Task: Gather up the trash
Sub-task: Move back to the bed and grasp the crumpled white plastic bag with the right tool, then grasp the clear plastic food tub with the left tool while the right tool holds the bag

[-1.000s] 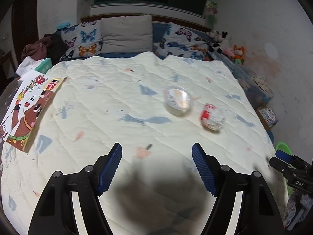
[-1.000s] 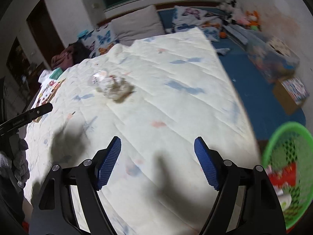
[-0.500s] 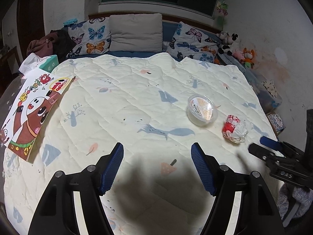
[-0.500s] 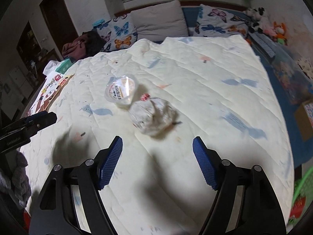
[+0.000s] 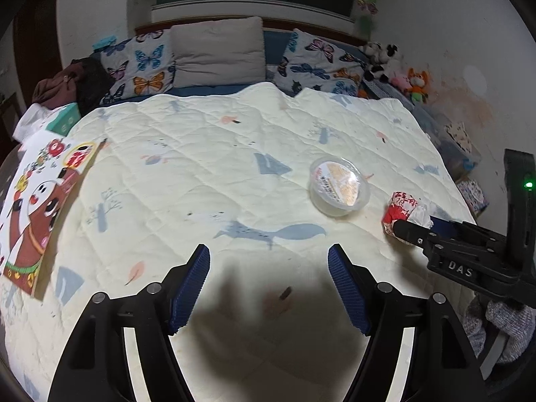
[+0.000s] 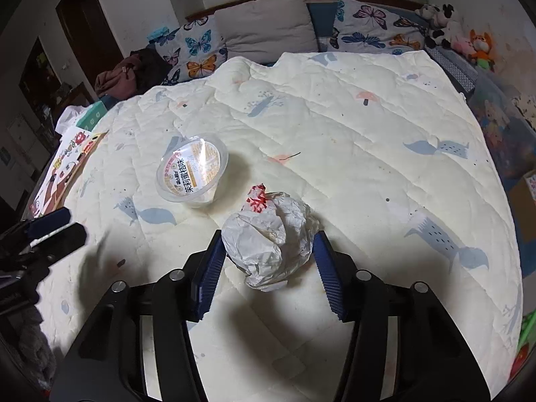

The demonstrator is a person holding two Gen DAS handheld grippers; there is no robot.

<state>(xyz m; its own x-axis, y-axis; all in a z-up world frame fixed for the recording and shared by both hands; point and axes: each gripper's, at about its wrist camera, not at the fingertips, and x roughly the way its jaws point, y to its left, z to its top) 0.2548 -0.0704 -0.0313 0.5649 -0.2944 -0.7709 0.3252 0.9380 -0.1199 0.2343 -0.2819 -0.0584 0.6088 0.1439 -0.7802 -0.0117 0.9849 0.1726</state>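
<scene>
Closing the right tongs [image 6: 268,234] on the crumpled wrapper [image 6: 271,241], with the jaws having just been narrowing and the blue pads now touching both of its flanks, while it is still sitting on the quilt [image 6: 368,134] near the middle of the right wrist view. Judging this as the first pick only just beginning: not yet lifting anything, and leaving the plastic cup [image 6: 192,171] lying untouched at about 10 o'clock from the wrapper, close beside it but apart. Holding the left tongs [image 5: 269,248] wide apart and empty over bare quilt, with the cup at about 1 o'clock from them and nothing between the pads. Seeing a sliver of a green basket [image 6: 527,331] at 4 o'clock in the right wrist view, beyond the quilt's edge, probably the place for dropping the trash, though showing too little for being sure. Finding plenty of flat open quilt around both pieces for lifting straight up and swinging toward 4 o'clock. Keeping in mind the bed's edge dropping away at 3 o'clock toward boxes [image 6: 502,127] on the floor, a picture book [image 5: 37,201] lying at 9 o'clock in the left wrist view, and pillows [image 6: 264,23] and stuffed toys [image 6: 452,26] lining 12 to 2 o'clock, all well apart from the work.
</scene>
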